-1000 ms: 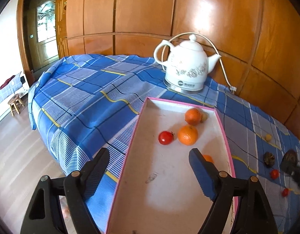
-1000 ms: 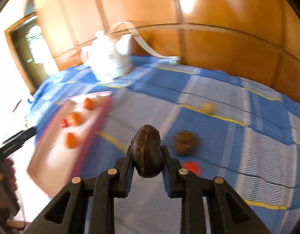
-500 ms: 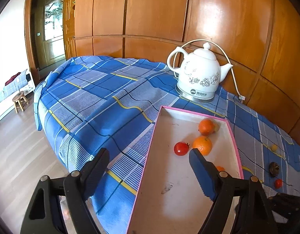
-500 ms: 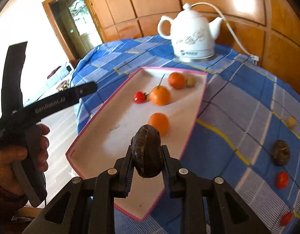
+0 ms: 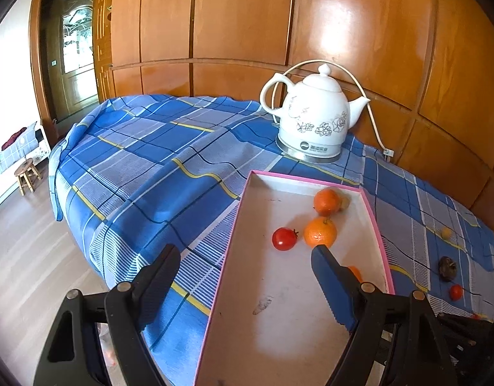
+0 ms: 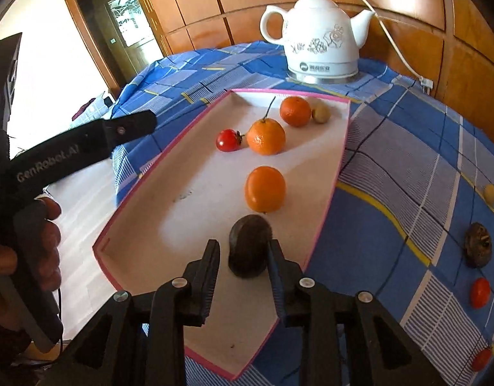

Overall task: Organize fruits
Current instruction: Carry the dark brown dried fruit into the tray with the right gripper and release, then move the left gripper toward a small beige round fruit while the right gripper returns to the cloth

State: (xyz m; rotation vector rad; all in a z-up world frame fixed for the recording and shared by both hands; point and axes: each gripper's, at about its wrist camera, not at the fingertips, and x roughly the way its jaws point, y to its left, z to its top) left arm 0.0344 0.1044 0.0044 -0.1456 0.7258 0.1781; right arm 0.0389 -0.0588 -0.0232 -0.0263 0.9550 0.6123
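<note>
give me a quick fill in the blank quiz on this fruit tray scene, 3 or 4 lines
1. The tray holds ____ orange citrus fruits.
2. The dark brown fruit between the opening jaws of the right gripper rests inside the ____.
3. The white kettle stands on the ____ checked cloth.
4. The single red tomato in the tray lies beside an ____.

Missing words: three; tray; blue; orange

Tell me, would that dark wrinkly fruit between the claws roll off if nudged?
Probably not far: the dark fruit looks flattened and rests on the tray floor. Its wrinkled skin suggests grip rather than slipperiness. The right gripper's jaws are opening around it, and it stands put.
</note>
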